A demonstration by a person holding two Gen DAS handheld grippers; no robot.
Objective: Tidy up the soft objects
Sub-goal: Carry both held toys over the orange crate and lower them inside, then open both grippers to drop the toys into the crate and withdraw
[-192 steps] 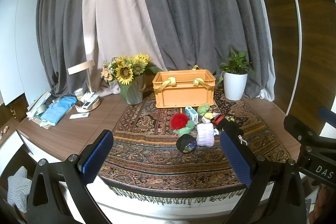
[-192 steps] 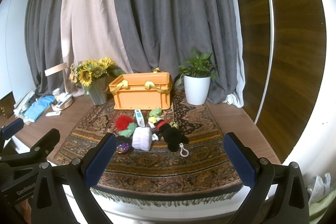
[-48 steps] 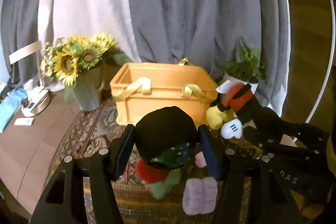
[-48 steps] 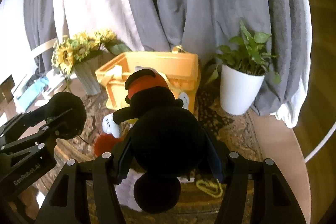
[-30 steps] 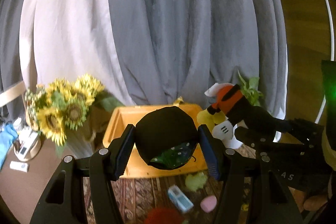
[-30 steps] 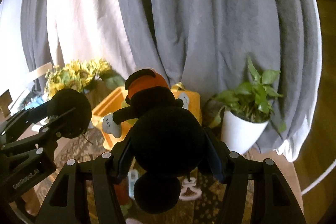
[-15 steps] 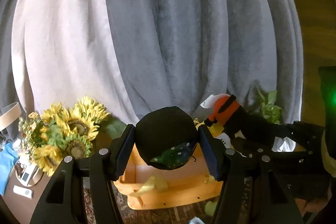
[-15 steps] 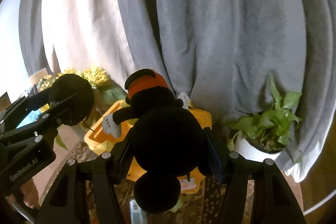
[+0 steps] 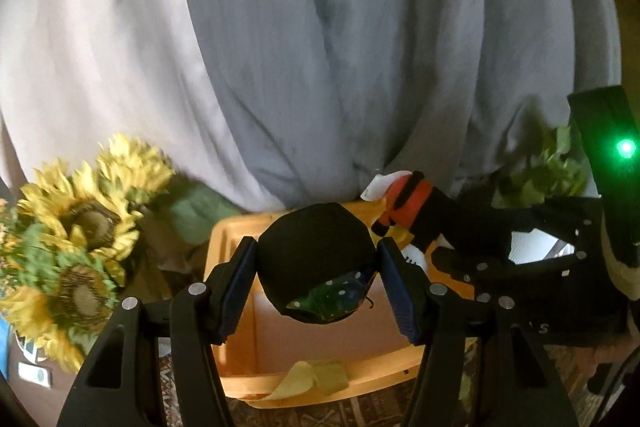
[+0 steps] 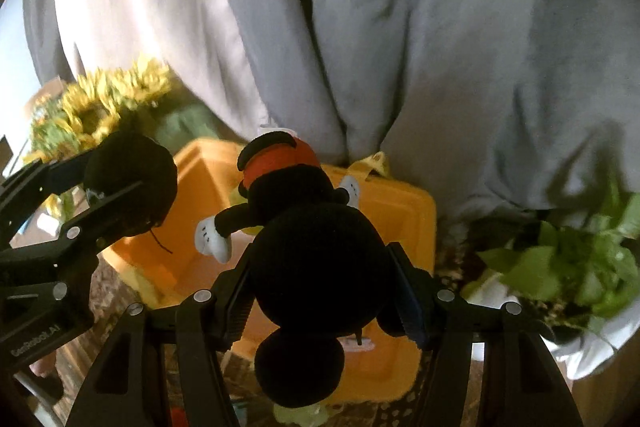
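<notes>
**Both grippers loaded above the orange crate**

Left gripper [image 9: 316,281]: the blue ribbed pads [image 9: 240,287] are clenched on a round black soft toy [image 9: 314,251]. Its surface is knitted and matte; a green patch with white dots shows on the underside. The toy hangs over the open top of the orange crate [image 9: 240,359], clear of its floor.

Right gripper [image 10: 320,303]: the fingers grip a black plush doll [image 10: 316,267] by its large rounded head. The doll has a fuzzy nap, an orange-red band on the body, thin black arms and white gloved hands. It hangs above the same orange crate [image 10: 400,219].

Crate: smooth moulded plastic, rectangular, straight walls, with yellow fabric strap handles [image 9: 312,379] draped over the near rim. It stands on a patterned woven rug [image 9: 320,415].

Surroundings: sunflowers [image 9: 76,235] at left, a leafy plant [image 10: 568,259] in a white pot at right, pleated grey and pale curtains [image 9: 320,47] behind. Both views are slightly blurred.
</notes>
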